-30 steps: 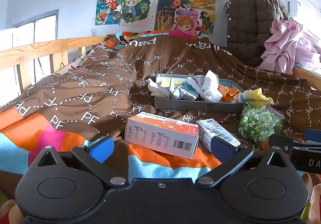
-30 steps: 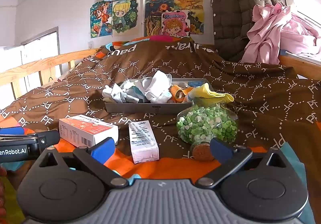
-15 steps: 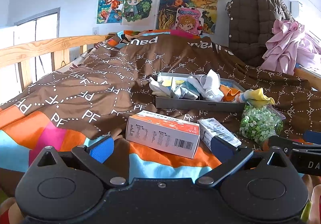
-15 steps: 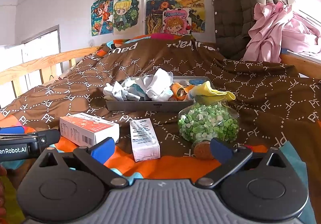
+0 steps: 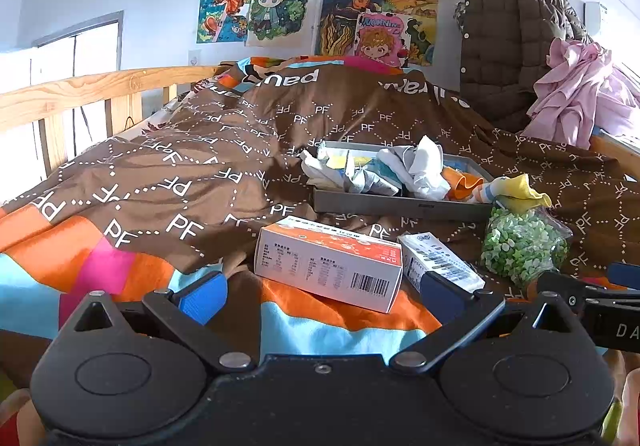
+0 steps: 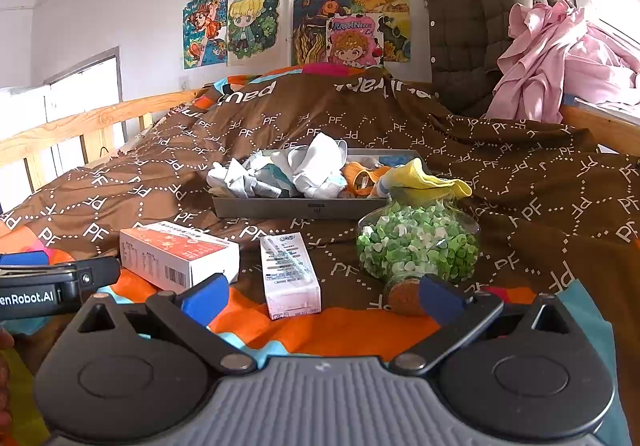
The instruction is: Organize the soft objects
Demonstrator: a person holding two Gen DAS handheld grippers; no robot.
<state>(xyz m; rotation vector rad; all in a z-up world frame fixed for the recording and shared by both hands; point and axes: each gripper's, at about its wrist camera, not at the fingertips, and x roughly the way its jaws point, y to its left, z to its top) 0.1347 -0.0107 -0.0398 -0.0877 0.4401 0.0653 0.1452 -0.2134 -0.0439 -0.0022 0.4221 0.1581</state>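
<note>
Socks point(image 5: 404, 168) and other crumpled soft bits, white, grey-blue and orange, are heaped in a shallow grey tray point(image 5: 400, 203) sitting out on the brown quilt point(image 5: 224, 166) toward the middle of the bed, and one yellow sock point(image 6: 430, 176) flops over the tray's right end onto a glass jar of green hearts point(image 6: 418, 242). From where both claws are held at the bed's near edge, the tray lies straight ahead and well beyond them, its long side running across the view, left to right.

Between the claws and the tray sit the hard things: an orange-and-white carton point(image 5: 328, 262), a small white box point(image 6: 290, 274) just beside it, and the jar lying on its side with its cork point(image 6: 404, 298) pointing back at the right claw point(image 6: 322, 296).

I'd say the right claw is the nearer one to the stray yellow sock, which lies ahead of it and a touch to the right, past the jar; the left claw point(image 5: 320, 292) faces the carton first and sees the tray off to its right.

Both claws are spread wide with the blue pads well apart, and neither is pinching or touching anything. The right claw's far pad sits close to the cork in the view, though I can't tell that it touches. Any reach for the sock would have to clear the jar.
</note>
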